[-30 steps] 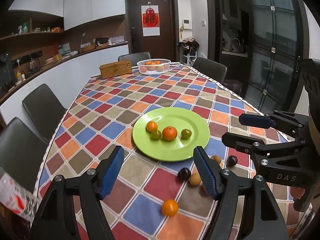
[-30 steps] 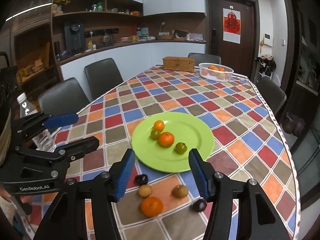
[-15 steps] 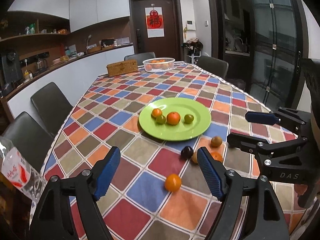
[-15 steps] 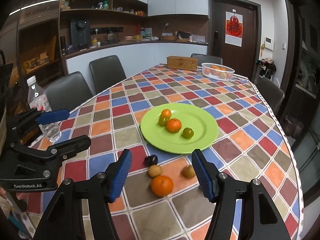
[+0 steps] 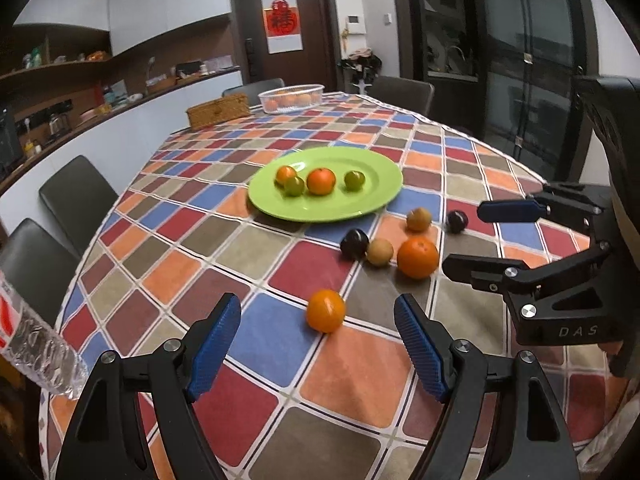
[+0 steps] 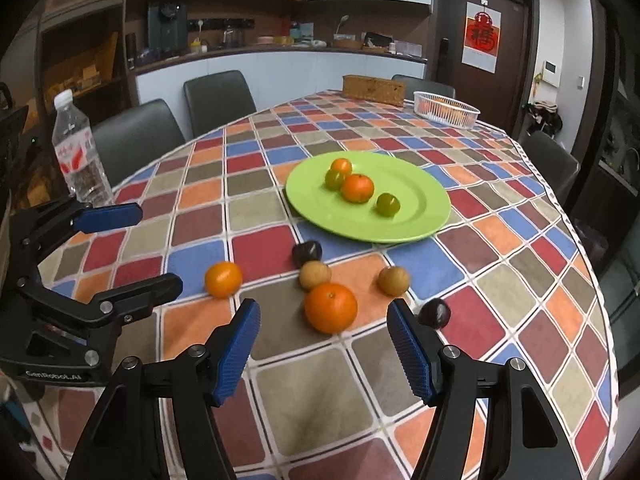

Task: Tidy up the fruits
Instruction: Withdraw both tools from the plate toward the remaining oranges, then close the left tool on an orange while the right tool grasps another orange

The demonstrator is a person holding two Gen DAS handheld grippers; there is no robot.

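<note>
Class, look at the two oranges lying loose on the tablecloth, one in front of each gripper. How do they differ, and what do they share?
The large orange is the bigger and deeper in colour; the small orange is paler, more yellow-orange. The large orange lies beside a brown fruit among the cluster; the small orange lies alone, apart from it. Both are round, rest on the tablecloth, off the green plate, and neither is held.

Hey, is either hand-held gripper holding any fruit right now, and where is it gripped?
Nothing is held. Left hand-held gripper and right hand-held gripper are both open and empty.
</note>
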